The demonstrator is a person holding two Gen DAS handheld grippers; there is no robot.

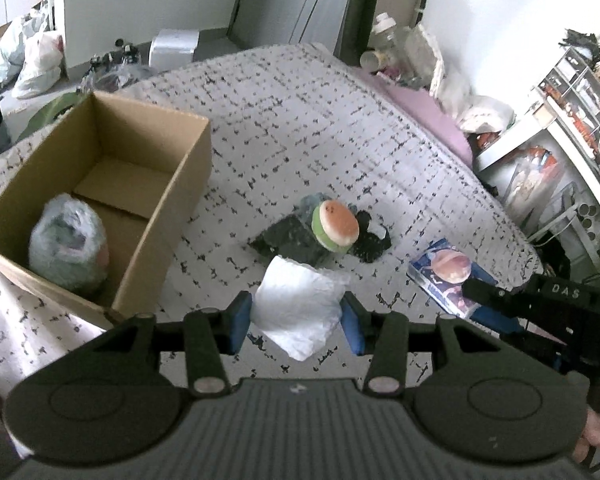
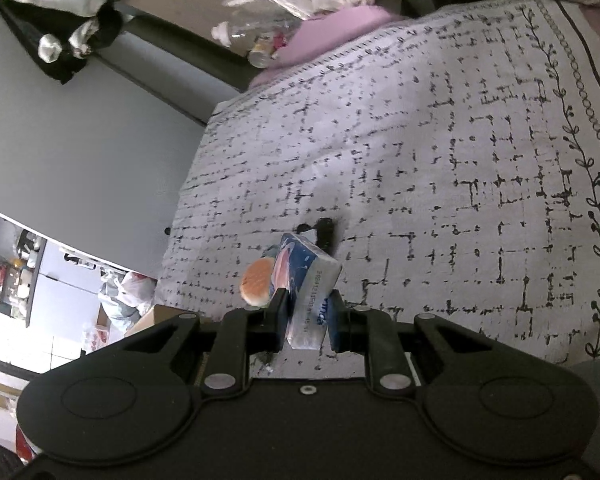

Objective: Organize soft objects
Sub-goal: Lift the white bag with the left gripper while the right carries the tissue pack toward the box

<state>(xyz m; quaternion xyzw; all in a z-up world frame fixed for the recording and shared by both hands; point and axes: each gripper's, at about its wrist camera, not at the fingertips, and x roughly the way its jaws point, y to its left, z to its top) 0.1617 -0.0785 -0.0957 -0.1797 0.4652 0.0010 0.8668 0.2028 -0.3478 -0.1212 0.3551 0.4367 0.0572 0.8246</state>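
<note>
My left gripper (image 1: 296,300) is shut on a crumpled white soft packet (image 1: 296,320), held above the patterned bed cover (image 1: 300,120). To its left stands an open cardboard box (image 1: 168,216) with a fluffy grey-green bundle (image 1: 68,244) in it. A burger plush (image 1: 336,224) rests on dark cloth items (image 1: 292,240) in the middle of the bed. My right gripper (image 2: 309,296) is shut on a blue and white tissue pack (image 2: 308,280). The same pack (image 1: 440,276) and right gripper (image 1: 540,300) show at the right of the left wrist view. The burger plush (image 2: 256,284) peeks out behind the pack.
Bottles, plastic bags and a pink pillow (image 1: 428,108) crowd the bed's far right corner. A cluttered metal shelf (image 1: 572,128) stands to the right of the bed. White bags (image 1: 32,56) lie on the floor at the far left. A grey wall (image 2: 80,140) borders the bed.
</note>
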